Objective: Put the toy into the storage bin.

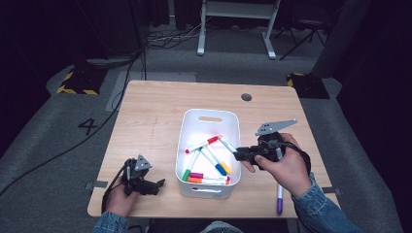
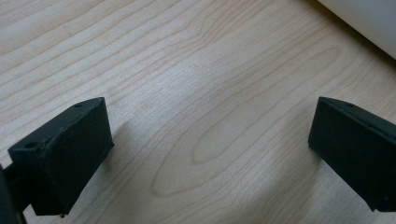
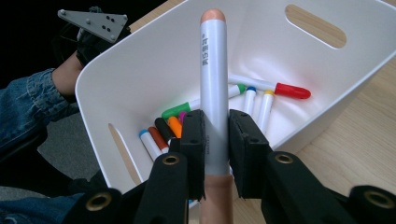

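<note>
1. Marker [image 1: 227,144] in the high view was clamped in the right gripper [image 1: 236,154], slanting over the right rim of the white bin [image 1: 209,114], its far end above the inside. The bin stood mid-table [image 1: 155,107] and held a loose heap of markers [image 1: 206,165] with red, green, blue, yellow, orange and pink caps. A purple marker [image 1: 280,197] lay on the table near the front edge, just beside the right forearm and outside the bin. The left gripper [image 1: 158,184] rested low near the front left corner, well apart from the bin; its jaw gap could not be told from this view.

2. In the left gripper view, the jaws stood wide apart with nothing between them, hovering over bare wood grain [image 2: 196,93]. A strip of the bin [image 2: 364,18] crossed the top right corner.

3. In the right gripper view, the jaws were closed narrow on the marker [image 3: 214,84], gripping its white barrel low down, just above a peach end. It pointed straight away from the camera, its peach cap reaching above the bin's [image 3: 154,60] interior. Below lay the markers [image 3: 219,112], touching and crossing one another on the bin floor. Beyond the far wall, the left gripper [image 3: 93,23] with its grey plate showed above a denim sleeve [image 3: 32,102].
</note>
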Motion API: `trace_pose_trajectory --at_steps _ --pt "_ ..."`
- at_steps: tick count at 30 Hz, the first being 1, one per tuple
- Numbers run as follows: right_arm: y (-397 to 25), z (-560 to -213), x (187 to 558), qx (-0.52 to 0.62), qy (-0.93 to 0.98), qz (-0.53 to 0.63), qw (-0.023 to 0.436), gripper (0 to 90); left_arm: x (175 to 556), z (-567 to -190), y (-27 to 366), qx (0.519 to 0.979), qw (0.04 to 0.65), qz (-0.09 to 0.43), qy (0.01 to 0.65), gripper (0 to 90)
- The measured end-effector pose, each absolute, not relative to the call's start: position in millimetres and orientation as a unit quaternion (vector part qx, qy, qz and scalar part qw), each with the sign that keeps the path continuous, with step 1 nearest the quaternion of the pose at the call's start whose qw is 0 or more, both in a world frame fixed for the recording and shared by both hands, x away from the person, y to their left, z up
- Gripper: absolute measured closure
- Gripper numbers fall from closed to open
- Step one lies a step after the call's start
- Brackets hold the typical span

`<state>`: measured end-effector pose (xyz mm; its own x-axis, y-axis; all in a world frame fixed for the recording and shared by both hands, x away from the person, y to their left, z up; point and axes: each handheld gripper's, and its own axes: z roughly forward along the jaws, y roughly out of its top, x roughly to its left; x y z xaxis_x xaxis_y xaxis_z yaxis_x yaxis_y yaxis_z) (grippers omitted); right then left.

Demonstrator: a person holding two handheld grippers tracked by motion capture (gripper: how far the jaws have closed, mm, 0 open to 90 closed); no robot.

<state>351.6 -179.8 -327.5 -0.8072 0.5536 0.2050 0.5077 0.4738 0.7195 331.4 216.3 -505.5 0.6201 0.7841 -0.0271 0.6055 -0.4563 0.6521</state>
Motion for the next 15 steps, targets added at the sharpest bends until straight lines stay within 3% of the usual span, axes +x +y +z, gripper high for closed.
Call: trace_pose_trajectory --at_steps 15 --pt "-159.7 -326.9 351.2 0.29 0.86 0.42 0.018 77.2 331.4 -505.5 216.2 0.842 0.319 0.14 0.413 0.0"
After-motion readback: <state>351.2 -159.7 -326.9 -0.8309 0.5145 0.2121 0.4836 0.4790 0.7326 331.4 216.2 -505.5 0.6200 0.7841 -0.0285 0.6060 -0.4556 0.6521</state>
